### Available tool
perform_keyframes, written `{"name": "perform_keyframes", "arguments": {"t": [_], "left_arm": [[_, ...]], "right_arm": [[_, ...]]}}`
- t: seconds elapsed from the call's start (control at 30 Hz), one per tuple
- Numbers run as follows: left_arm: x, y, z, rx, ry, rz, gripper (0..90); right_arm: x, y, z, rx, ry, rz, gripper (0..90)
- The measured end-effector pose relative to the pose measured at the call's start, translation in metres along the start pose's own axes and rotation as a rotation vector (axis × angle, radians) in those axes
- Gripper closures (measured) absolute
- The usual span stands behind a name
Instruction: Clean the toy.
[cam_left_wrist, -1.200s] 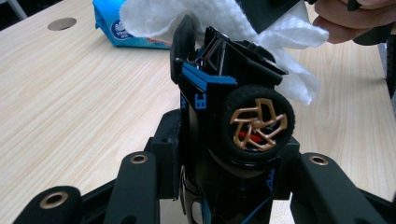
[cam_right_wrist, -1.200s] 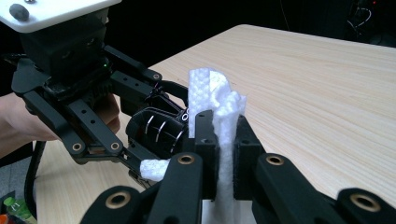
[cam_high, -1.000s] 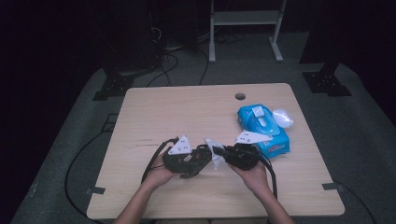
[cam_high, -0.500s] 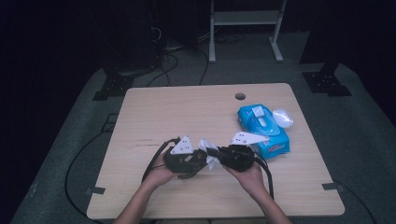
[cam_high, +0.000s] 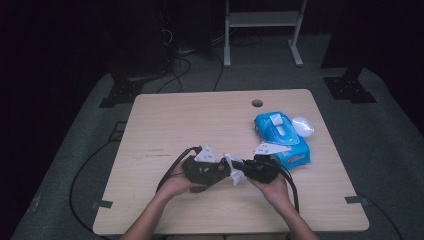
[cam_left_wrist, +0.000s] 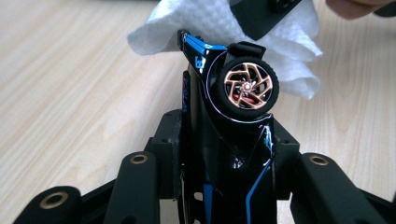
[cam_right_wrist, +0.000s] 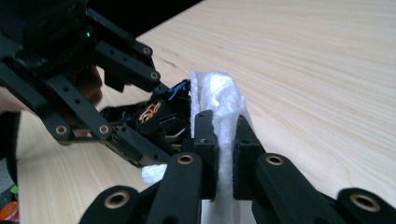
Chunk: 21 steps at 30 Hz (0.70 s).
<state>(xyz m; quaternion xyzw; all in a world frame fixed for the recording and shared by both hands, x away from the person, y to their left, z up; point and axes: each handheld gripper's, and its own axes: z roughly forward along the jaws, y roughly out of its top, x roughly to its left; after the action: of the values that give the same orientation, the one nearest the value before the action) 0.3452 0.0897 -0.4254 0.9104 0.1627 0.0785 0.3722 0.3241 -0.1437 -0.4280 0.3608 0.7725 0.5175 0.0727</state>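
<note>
The left gripper has its fingers clenched on a black-and-blue toy car with a copper wheel; the right gripper pinches a white paper wipe. The high view adds a blue wipe pack.

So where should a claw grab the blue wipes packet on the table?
Across the two long sides of the blue wipes packet, coming straight down from above. It lies flat, and its top carries an opened flap lid, so grip the soft body nearer the person, below that lid.

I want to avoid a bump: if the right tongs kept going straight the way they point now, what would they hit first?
Probably the toy car held in the left tongs. The right tongs are shut on a white wipe, which looks already against it; depth is unclear.
</note>
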Motion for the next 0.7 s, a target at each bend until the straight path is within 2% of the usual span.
{"name": "perform_keyframes", "arguments": {"t": [0.17,0.3,0.57,0.7], "left_arm": [[0.004,0.005,0.008,0.06,-0.003,-0.023,57.0],[0.005,0.003,0.015,0.12,-0.005,-0.019,57.1],[0.004,0.003,0.001,0.065,-0.009,-0.035,52.5],[0.006,-0.003,-0.012,0.014,-0.02,-0.048,50.8]], "right_arm": [[-0.007,-0.005,-0.003,0.006,-0.009,0.023,83.2],[-0.009,-0.006,-0.002,0.008,-0.005,0.026,83.2],[-0.003,-0.007,0.005,0.022,0.014,0.025,83.1],[0.002,-0.005,0.009,0.022,0.023,0.008,83.1]]}}
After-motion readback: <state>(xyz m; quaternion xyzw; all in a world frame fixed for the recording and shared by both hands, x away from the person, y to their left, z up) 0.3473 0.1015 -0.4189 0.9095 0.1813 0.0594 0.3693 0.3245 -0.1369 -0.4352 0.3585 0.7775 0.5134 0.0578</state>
